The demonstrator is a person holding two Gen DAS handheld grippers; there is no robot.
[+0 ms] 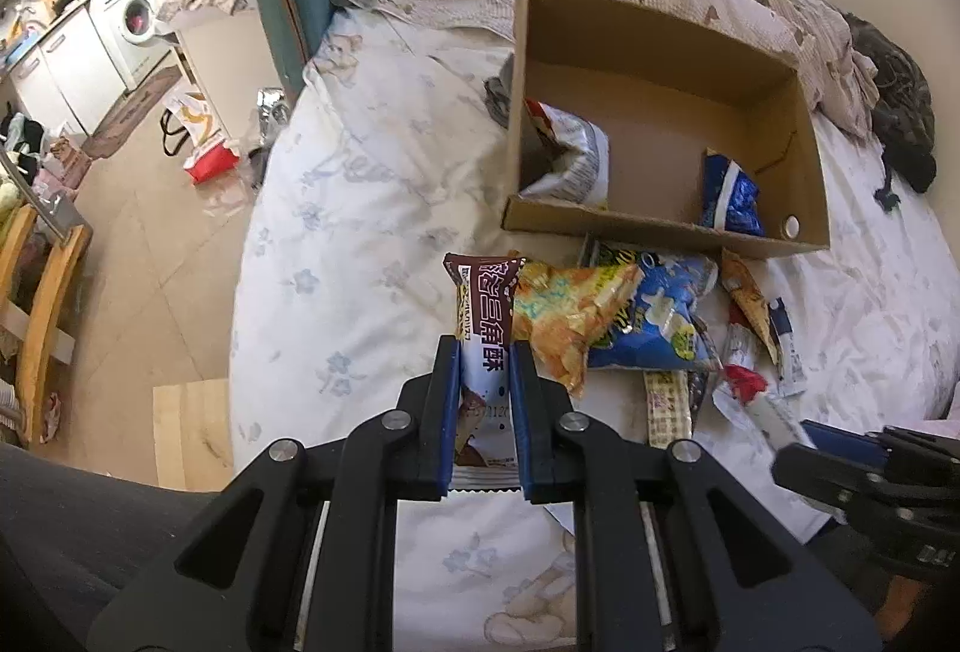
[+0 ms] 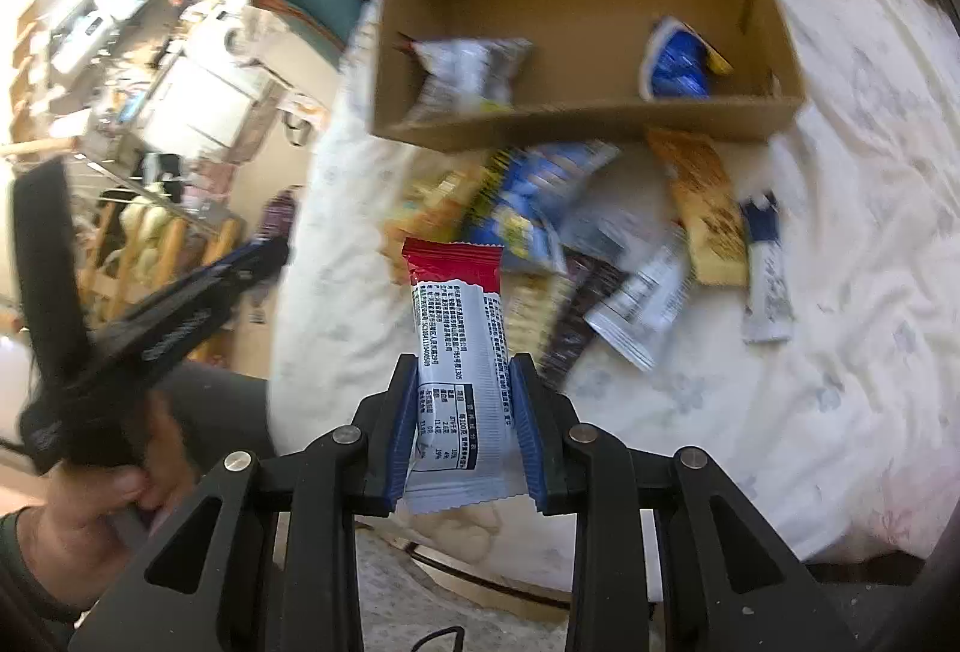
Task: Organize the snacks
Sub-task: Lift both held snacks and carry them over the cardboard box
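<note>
L claw (image 1: pixel 485 346) clamped brown snack bar (image 1: pixel 483 316), lower centre | R claw (image 2: pixel 463 361) gripped red-white snack bar (image 2: pixel 459 352), centre frame | cardboard box (image 1: pixel 660 226) upper right on bed (image 1: pixel 360 208) | loose snack pile (image 1: pixel 636 322) just below box

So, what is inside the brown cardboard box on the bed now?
Inside the brown cardboard box lie two snack packs: a white-grey bag at the left wall and a blue bag at the right. The near wall hides their lower parts.
</note>
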